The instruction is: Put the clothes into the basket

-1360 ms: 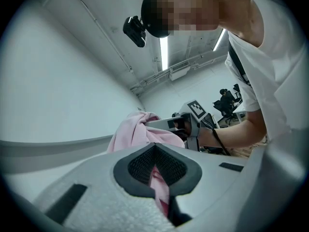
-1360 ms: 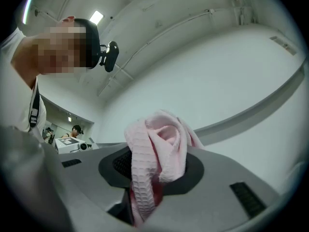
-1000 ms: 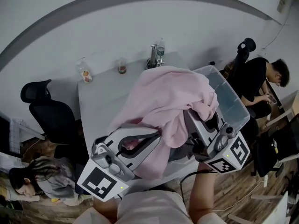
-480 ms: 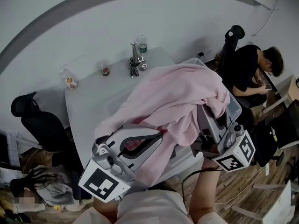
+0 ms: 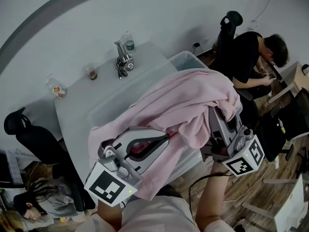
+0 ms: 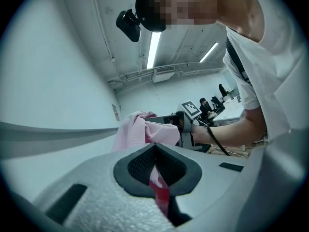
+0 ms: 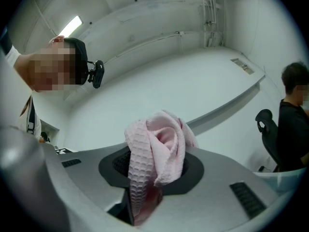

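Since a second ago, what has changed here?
The pink cloth has travelled right along the clear bin, uncovering the bin's left end. The left tongs and right tongs stay clamped on it. Bin and table have not moved.

Left claw [image 5: 163,138], right claw [image 7: 152,173]: jaws tight on pink garment [image 5: 183,100].
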